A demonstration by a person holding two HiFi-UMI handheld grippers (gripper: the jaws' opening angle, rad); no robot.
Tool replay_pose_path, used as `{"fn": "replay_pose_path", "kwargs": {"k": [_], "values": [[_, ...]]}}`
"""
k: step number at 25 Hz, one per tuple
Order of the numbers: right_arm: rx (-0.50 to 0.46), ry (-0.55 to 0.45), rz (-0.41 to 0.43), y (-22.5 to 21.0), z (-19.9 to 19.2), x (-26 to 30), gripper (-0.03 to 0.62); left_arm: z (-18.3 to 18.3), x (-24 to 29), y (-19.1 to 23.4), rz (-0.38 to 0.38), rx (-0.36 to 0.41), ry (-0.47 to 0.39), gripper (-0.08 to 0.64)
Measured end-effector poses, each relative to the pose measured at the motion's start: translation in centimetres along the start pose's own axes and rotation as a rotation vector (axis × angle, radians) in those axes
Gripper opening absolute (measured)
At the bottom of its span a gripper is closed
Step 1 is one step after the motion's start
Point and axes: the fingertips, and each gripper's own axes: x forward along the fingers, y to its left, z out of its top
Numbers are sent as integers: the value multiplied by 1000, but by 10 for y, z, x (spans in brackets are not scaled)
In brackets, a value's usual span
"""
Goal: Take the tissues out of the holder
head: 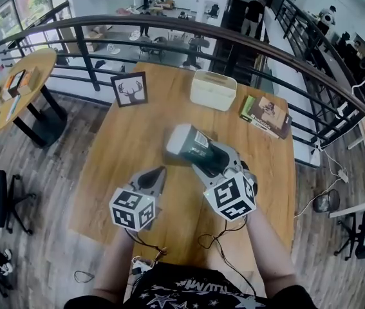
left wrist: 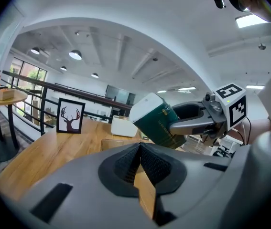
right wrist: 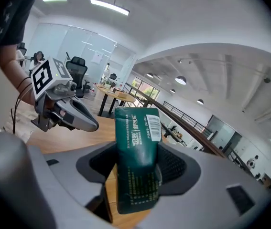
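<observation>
Bare table [head: 127,148] lies open ahead of both grippers, up to the white holder [head: 213,90] near the far edge. The right gripper [right wrist: 136,171] clamps a green tissue pack [head: 185,141], tilted above the wood, well short of the holder. Just to its left, the left gripper [left wrist: 139,149] has its jaws pressed together, empty.

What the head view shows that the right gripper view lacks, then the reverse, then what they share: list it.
Head view only: the white tissue holder, the deer picture and a book at the table's far end.
Right gripper view only: the barcode on the green tissue pack.
Both: that pack clamped in the right gripper, the left gripper with its claw shut on nothing, and the wooden table.
</observation>
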Motion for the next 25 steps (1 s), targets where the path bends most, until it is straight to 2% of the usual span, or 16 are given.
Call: {"fn": "replay_pose_path", "kwargs": {"k": [5,10,12,15,20,25], "values": [[47,-17,-50,35,-5,-38,275,-28,-16,-17,-55,-11,22,14],[197,-8,-86,60,-35,-59,275,-55,-19,-18,-67,-86,31,14],[243,2,-106,69,-46,-73,275,-63,-26,-28,-85,-94,37,14],[284,-7,-135,83,-54,-99,275,-74,-42,-51,-108,-54,54,14],[324,-65,-144,110,-52,-155,275,-82,-80,-99,-98,-14,30,14],[341,-121,-149,154,-54,-231,275,-104,-135,-171,-107,30,16,14]]}}
